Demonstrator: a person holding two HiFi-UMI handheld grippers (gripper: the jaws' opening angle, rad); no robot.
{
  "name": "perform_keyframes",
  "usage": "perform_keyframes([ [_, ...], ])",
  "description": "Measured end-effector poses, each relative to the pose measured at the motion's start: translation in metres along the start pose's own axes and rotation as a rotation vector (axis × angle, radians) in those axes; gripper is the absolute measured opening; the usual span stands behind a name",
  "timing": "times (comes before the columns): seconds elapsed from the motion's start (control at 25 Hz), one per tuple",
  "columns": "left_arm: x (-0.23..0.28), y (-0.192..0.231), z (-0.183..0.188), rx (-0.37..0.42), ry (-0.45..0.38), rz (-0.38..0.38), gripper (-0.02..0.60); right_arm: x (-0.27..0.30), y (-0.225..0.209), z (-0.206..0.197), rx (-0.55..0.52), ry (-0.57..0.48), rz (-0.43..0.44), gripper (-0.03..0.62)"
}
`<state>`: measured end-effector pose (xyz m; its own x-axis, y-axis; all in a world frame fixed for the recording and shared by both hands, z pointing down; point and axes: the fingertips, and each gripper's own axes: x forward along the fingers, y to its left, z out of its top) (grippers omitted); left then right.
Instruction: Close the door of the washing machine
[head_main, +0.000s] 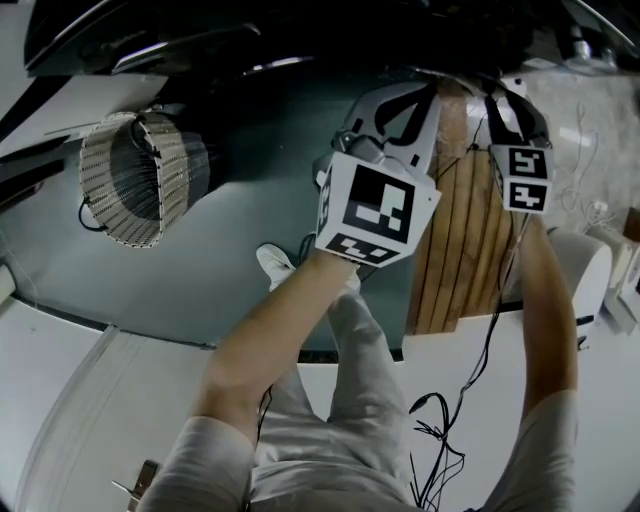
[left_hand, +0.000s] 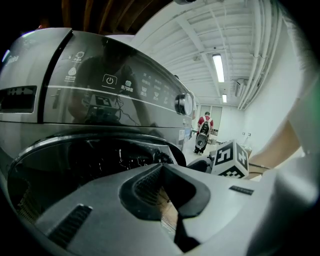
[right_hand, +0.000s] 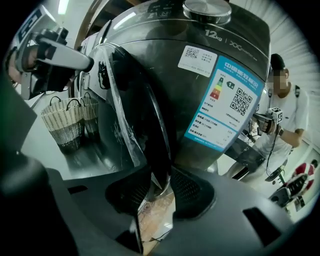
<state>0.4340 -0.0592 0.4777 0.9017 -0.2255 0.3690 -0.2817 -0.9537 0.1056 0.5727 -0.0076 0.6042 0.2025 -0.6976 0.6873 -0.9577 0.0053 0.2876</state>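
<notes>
**One door (right_hand: 149, 122) open, seen from one side only**

Only the right gripper view shows the door. Its dark, film-wrapped edge stands between the spread jaws of the right gripper (right_hand: 155, 184), released rather than clamped. The left gripper view faces the washing machine's control panel (left_hand: 117, 85) instead, and the left gripper (left_hand: 163, 174) is clenched on nothing. The head view alone takes in a wicker basket (head_main: 135, 180) at the left.
</notes>
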Motion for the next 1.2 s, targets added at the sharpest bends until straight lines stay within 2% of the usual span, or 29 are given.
perform_keyframes([
  [0.32, -0.01, -0.004, -0.007, 0.003, 0.01, -0.013, 0.003, -0.001, 0.0, 0.0, 0.002, -0.047, 0.002, 0.129],
  [0.44, -0.025, -0.009, -0.008, 0.004, -0.006, -0.027, 0.003, -0.008, -0.005, -0.006, 0.03, -0.059, -0.062, 0.111],
  [0.6, -0.066, -0.01, 0.0, 0.054, -0.072, -0.056, 0.003, -0.058, -0.004, -0.018, 0.117, -0.134, -0.208, 0.034],
  [0.68, -0.094, -0.008, 0.005, 0.057, -0.1, -0.068, 0.003, -0.092, 0.01, -0.023, 0.147, -0.166, -0.211, 0.011],
  [0.8, -0.144, -0.001, 0.01, 0.036, -0.101, -0.057, 0.003, -0.143, 0.037, -0.02, 0.223, -0.181, -0.157, 0.011],
  [0.92, -0.199, 0.003, 0.028, -0.079, -0.112, -0.016, 0.003, -0.2, 0.059, 0.01, 0.266, -0.214, -0.113, 0.011],
  [1.0, -0.238, 0.004, 0.048, -0.123, -0.116, 0.01, 0.003, -0.238, 0.073, 0.041, 0.288, -0.256, -0.083, 0.011],
  [1.2, -0.325, 0.004, 0.113, -0.123, -0.141, 0.061, 0.003, -0.324, 0.091, 0.131, 0.327, -0.37, -0.031, 0.011],
])
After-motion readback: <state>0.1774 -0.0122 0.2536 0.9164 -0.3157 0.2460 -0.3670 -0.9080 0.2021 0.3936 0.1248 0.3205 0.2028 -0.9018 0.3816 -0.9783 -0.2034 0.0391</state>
